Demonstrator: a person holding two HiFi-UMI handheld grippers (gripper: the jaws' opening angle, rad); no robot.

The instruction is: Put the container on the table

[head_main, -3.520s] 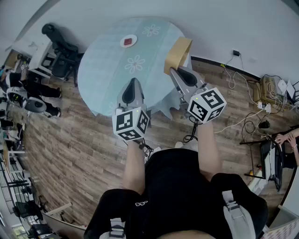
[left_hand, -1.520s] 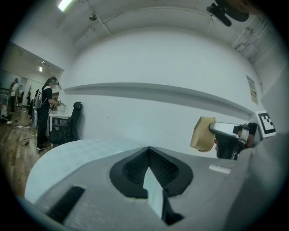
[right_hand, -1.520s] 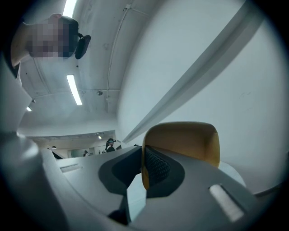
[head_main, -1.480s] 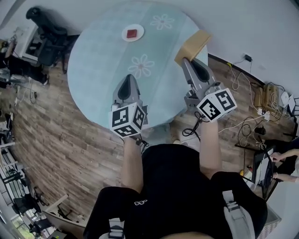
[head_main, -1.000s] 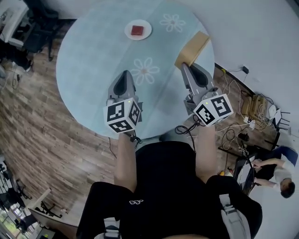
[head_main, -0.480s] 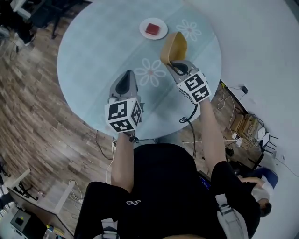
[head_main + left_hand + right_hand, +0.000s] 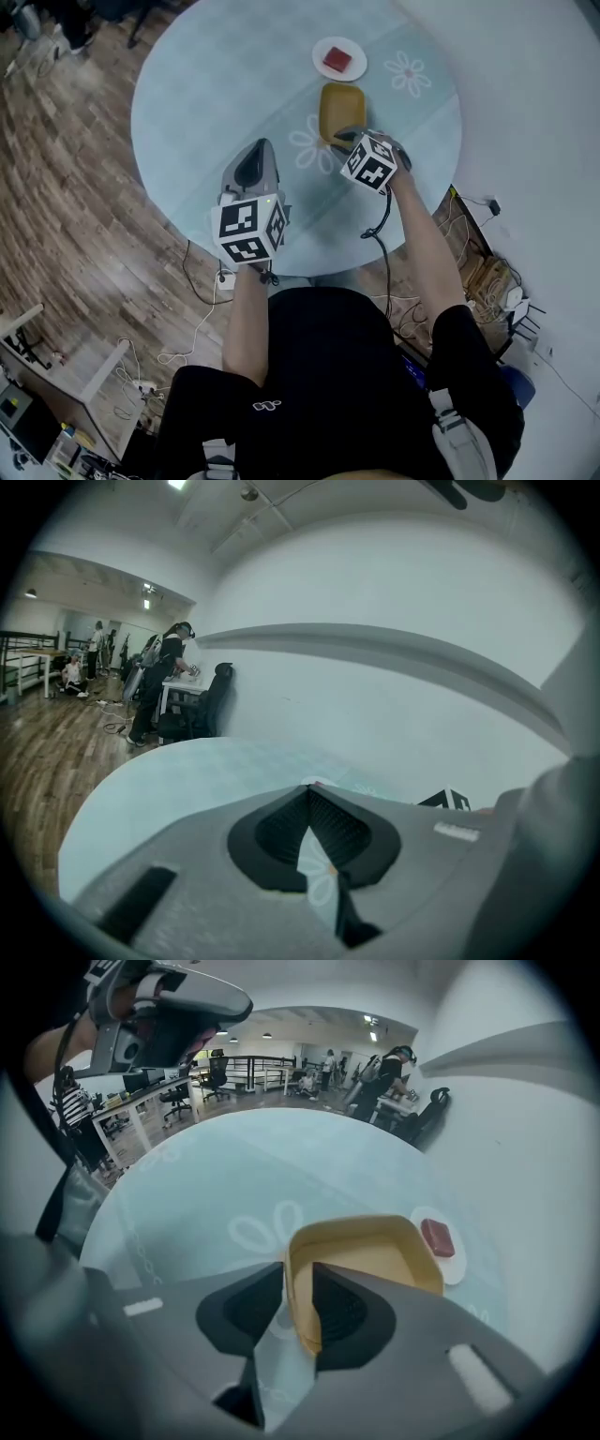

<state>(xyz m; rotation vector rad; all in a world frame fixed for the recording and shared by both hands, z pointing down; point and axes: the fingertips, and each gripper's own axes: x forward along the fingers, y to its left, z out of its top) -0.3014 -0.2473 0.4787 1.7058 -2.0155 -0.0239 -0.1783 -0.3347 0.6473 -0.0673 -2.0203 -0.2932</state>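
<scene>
The yellow container [image 7: 339,108] [image 7: 361,1251] sits flat and upright on the round pale-blue table [image 7: 216,84] [image 7: 234,1176], beside a flower print. My right gripper [image 7: 339,141] [image 7: 300,1279] points steeply down at its near end. Its jaws are opening, with the container's near wall between them. My left gripper [image 7: 260,148] [image 7: 306,791] hovers over the table's near part, left of the container. Its tips meet and hold nothing.
A white plate [image 7: 354,67] [image 7: 452,1266] with a red block [image 7: 337,61] [image 7: 437,1237] lies just beyond the container. Wooden floor [image 7: 75,216] surrounds the table, with cables [image 7: 469,262] at the right by the wall. Desks, an office chair [image 7: 217,691] and people stand far off.
My right gripper swung down and left from the table's right edge, turning over. The container went from held up on edge to lying flat on the table. The left gripper shifted slightly.
</scene>
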